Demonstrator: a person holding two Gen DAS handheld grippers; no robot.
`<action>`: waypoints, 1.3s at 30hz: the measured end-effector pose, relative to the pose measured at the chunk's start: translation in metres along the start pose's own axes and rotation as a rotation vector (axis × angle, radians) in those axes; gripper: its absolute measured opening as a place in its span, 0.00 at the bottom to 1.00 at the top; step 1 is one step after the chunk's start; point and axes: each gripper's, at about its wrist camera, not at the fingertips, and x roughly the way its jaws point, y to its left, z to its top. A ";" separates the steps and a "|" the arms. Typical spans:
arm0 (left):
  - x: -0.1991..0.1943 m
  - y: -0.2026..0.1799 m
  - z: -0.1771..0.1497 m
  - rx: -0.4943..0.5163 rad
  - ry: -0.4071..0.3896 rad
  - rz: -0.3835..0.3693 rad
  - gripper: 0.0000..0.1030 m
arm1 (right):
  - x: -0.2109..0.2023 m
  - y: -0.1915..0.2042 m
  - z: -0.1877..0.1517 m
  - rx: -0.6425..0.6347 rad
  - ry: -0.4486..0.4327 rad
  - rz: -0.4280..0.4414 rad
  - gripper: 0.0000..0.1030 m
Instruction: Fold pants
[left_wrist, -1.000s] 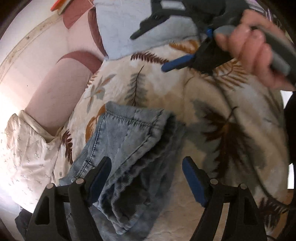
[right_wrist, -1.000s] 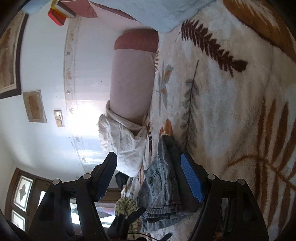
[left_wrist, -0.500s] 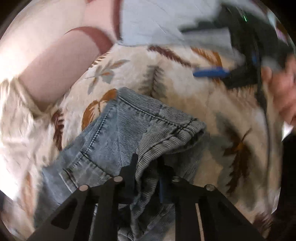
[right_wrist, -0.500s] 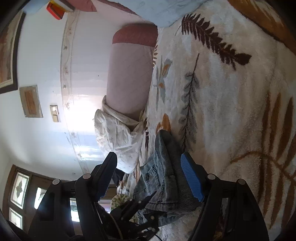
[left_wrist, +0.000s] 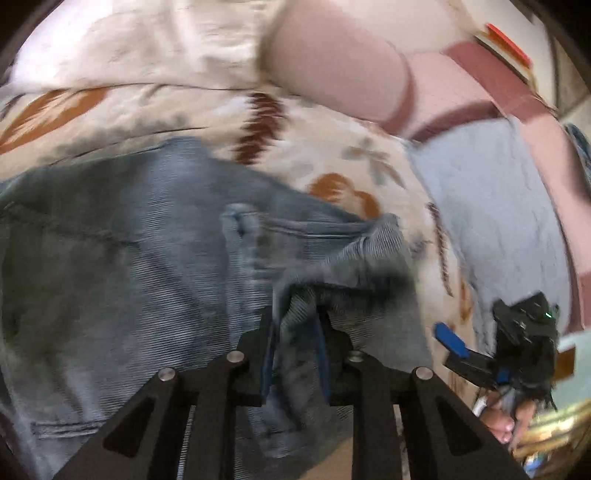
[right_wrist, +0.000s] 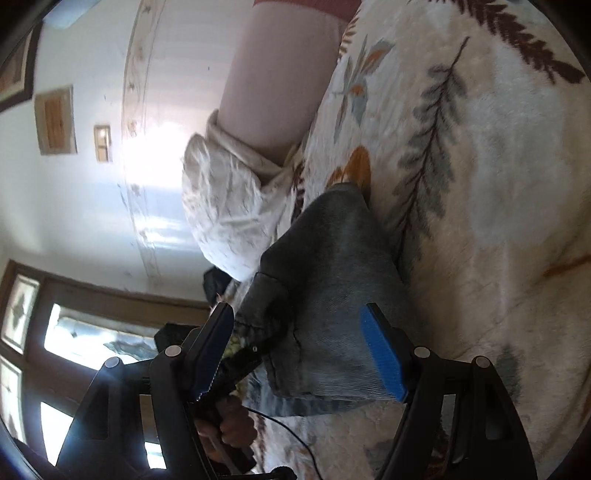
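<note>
On the leaf-print blanket (right_wrist: 491, 192), toward the end by the pillows, sits the pair of jeans (left_wrist: 122, 266), bunched and partly doubled over rather than laid flat. Looks like mid-fold, judging by how one thick edge is lifted off the rest. Clamped tight on that raised fold by the left gripper (left_wrist: 295, 354), jaws pressed together with denim squeezed between the blue pads, presumably so the layers travel together instead of sliding apart. Faded grey-blue denim, ribbed weave showing, heavy double-stitched seams, what seems to be a pocket edge, stiff enough to hold a ridge on its own. Probably going to flop rather than crease sharply, so worth dragging it slow. Hanging just beside the pile, the right gripper (right_wrist: 306, 354), jaws spread wide with nothing between them, denim sitting ahead of the gap but not pinched; seems parked ready to catch the other corner. Can't tell whether it's brushing the cloth or not. Blanket underneath is plush and fuzzy, cream with rust and grey fern leaves, so likely some drag on the fabric. Further out, a pink bolster (right_wrist: 273, 85), a crumpled white pillow (right_wrist: 229, 206), and a pale blue cloth (left_wrist: 491, 206) near the blanket's far edge. Left view pretty motion-blurred, so fine detail is iffy.
</note>
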 end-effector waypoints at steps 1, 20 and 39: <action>-0.002 0.004 -0.002 -0.012 -0.011 0.020 0.23 | 0.002 0.001 -0.001 -0.013 0.008 -0.011 0.70; -0.132 0.108 -0.086 -0.167 -0.261 0.350 0.23 | 0.095 0.062 -0.087 -0.645 0.118 -0.463 0.63; -0.167 0.173 -0.137 -0.428 -0.456 0.253 0.44 | 0.106 0.053 -0.134 -0.841 0.092 -0.592 0.63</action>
